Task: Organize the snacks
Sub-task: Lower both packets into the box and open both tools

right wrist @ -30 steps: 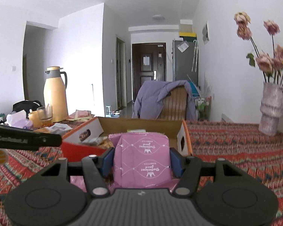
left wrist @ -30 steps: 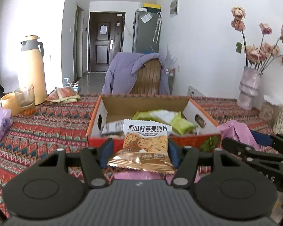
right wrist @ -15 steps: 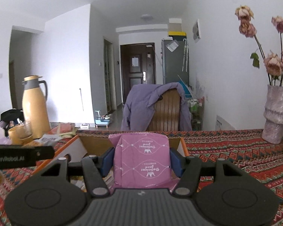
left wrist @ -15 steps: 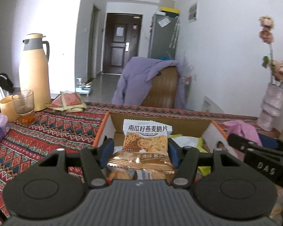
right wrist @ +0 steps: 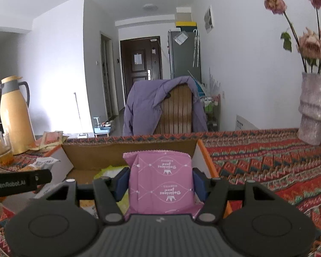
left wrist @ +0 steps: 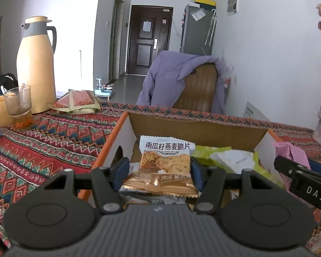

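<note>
Both our grippers have advanced over the cardboard box (left wrist: 194, 126): left gripper (left wrist: 158, 172) clenches the oat crisp packet (left wrist: 165, 160), right gripper (right wrist: 160, 184) clenches the pink packet (right wrist: 160, 182), each above snacks ahead, ready to drop.

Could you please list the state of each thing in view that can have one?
left gripper: shut on oat crisp packet, sealed.
right gripper: shut on pink snack packet, sealed.
cardboard box: open, holding snacks.
thermos: upright, lid on.
glass: upright.
vase: upright, holding flowers.
</note>
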Tool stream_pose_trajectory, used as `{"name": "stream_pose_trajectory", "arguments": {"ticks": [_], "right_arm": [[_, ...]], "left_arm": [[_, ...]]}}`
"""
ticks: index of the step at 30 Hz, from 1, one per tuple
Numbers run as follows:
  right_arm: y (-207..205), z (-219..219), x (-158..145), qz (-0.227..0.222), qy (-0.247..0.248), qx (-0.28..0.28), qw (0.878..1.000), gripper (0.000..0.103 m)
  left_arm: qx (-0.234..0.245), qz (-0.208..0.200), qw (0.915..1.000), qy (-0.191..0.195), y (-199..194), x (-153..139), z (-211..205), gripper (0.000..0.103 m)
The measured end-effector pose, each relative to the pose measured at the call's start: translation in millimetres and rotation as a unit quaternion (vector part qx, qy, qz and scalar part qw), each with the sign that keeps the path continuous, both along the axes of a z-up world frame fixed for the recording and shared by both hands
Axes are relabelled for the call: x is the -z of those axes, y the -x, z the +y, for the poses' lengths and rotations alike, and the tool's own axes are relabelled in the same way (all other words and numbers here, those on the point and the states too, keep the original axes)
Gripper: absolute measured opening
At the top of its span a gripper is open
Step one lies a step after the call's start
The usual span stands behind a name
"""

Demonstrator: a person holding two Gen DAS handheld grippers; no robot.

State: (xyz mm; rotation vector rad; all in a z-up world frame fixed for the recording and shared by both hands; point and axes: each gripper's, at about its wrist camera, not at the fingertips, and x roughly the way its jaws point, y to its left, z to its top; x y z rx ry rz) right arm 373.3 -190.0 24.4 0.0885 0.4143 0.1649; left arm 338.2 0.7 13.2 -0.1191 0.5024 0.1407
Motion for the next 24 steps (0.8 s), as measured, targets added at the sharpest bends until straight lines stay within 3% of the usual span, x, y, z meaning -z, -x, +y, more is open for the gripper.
{"name": "stream_pose_trajectory", "arguments": {"ticks": [3, 5, 6, 7, 9, 18, 24], "right_arm": [[-2.1, -1.9, 7.3, 0.003, -0.007, -0.006, 1.000, 0.063], [-2.9, -4.3, 9.7, 0.003, -0.010, -0.008, 1.000, 0.076], [-2.1, -6.0, 10.4, 0.002, -0.014, -0.007, 1.000, 0.090], [-0.1, -6.8, 10.3, 0.000, -0.018, -0.007, 1.000, 0.097], [2.3, -10.7, 10.0, -0.005, -0.024, -0.005, 1.000, 0.100], [13.3, -16.2, 4.8, -0.017, -0.033, -0.003, 0.999, 0.103], [19.8, -22.9, -16.7, -0.018, -0.040, 0.008, 0.999, 0.103]], "left_arm": [[0.010, -0.002, 0.9999, 0.011, -0.2, 3.7, 2.7, 0.065], [0.015, -0.007, 0.9996, 0.021, 1.9, 5.5, 5.4, 0.084], [0.014, -0.010, 0.9996, 0.022, 3.4, 5.3, 6.3, 0.087], [0.013, -0.016, 0.9995, 0.023, 5.2, 5.2, 7.5, 0.092], [0.014, -0.025, 0.9993, 0.025, 7.6, 4.6, 9.3, 0.102], [0.007, -0.033, 0.9987, 0.040, 9.7, 3.0, 13.7, 0.103], [-0.009, -0.044, 0.9977, 0.050, 19.2, -15.1, 15.1, 0.103]]}}
